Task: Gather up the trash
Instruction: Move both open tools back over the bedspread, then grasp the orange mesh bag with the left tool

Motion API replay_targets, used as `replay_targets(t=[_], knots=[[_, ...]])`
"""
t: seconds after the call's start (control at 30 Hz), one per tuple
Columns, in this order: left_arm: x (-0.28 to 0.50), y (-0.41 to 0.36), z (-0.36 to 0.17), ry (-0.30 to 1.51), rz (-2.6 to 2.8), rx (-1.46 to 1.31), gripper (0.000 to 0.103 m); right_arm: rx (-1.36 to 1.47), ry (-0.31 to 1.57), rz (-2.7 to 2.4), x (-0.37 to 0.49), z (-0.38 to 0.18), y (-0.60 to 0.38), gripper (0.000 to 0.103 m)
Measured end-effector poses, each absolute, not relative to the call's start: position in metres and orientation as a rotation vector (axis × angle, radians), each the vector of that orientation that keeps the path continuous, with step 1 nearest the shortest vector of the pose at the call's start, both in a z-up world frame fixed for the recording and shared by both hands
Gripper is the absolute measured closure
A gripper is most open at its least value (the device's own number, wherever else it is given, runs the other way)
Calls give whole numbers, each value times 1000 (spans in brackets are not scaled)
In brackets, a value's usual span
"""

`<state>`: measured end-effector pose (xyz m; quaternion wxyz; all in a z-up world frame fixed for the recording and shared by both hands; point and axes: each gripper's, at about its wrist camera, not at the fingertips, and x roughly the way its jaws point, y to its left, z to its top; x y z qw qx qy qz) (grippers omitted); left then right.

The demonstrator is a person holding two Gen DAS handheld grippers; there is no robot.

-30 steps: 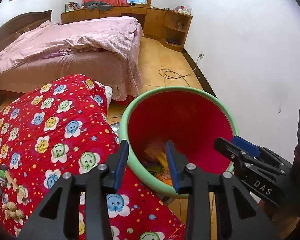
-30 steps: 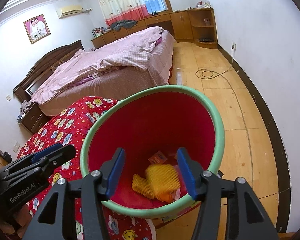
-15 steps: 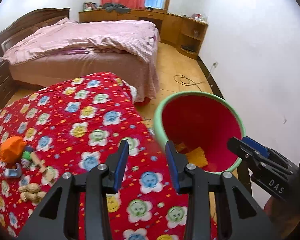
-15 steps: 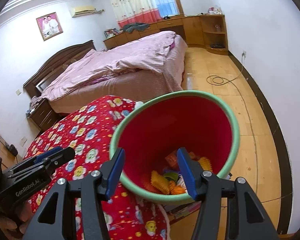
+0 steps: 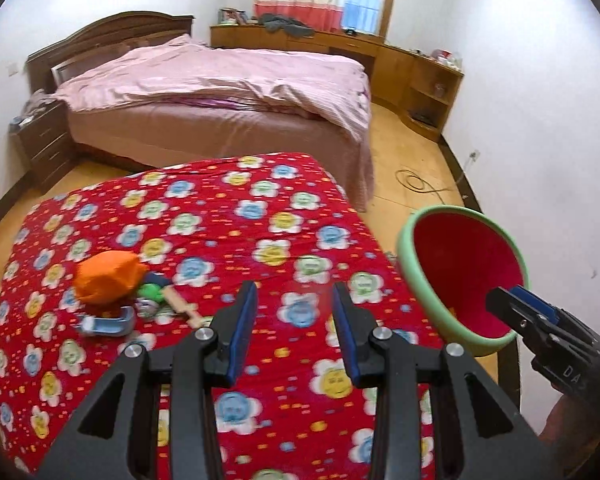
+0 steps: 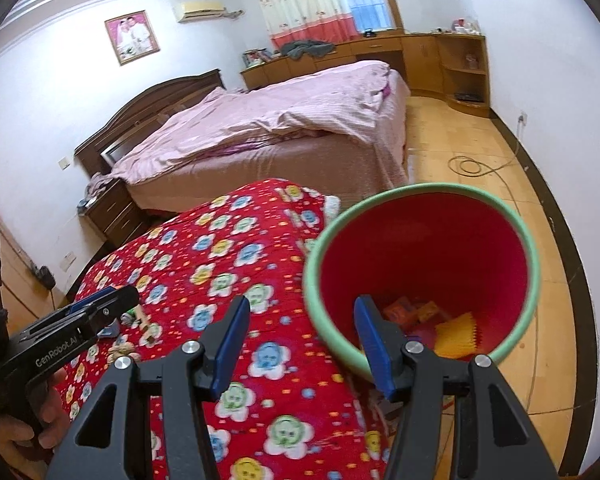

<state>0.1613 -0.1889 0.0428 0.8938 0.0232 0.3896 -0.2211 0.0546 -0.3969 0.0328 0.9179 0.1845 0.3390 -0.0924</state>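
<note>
A red bin with a green rim (image 6: 420,264) stands on the floor at the right edge of a table under a red flowered cloth (image 5: 220,240); it holds yellow and orange wrappers (image 6: 456,332). It also shows in the left wrist view (image 5: 460,272). Trash lies on the cloth at the left: an orange crumpled piece (image 5: 108,276), a green bit (image 5: 150,292), a wooden stick (image 5: 182,310) and a pale blue piece (image 5: 108,324). My left gripper (image 5: 294,332) is open and empty above the cloth. My right gripper (image 6: 300,344) is open and empty over the bin's left rim.
A bed with pink covers (image 5: 220,92) stands behind the table. Wooden cabinets (image 5: 420,80) line the far wall. A cable (image 5: 416,182) lies coiled on the wooden floor by the white wall at the right. A nightstand (image 5: 40,140) stands at the left.
Both grippers have swung left, away from the bin and toward the cloth. The trash pile on the cloth has come into the left wrist view. Both grippers stay open.
</note>
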Motion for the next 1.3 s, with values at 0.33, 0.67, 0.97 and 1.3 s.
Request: replay_targets(t=[0.33,0.67,0.97,1.3], knots=[[186,-132,38,810,-341,30,65,348,729,-123,86,31,-359,45],[223,-91,18,853,-241,12,65,318,775,-84,114,19,-332,45],[263,-72,-8,893,-170,-1,52,309,823,-71,134,4,-323,45],[286,-68,-35,926,-135,-20,52,298,859,-69,149,-6,-322,45]])
